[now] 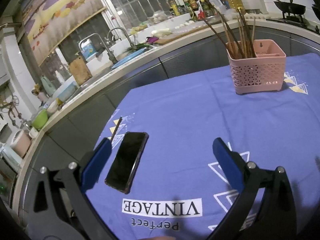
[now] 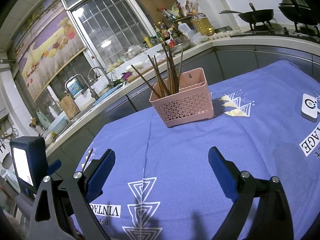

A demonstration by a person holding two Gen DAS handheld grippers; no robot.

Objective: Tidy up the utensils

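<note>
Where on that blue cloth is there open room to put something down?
The widest bare stretch lies between the pink basket and the two open grippers. More bare cloth lies to the right of the basket, short of the small white device. It is tighter at the left edge, where the phone and a stray chopstick lie.

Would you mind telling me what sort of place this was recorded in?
Most likely a home kitchen: a sink with a faucet under a barred window, a wok on a gas stove, and cooking oil bottles along the counter.
</note>
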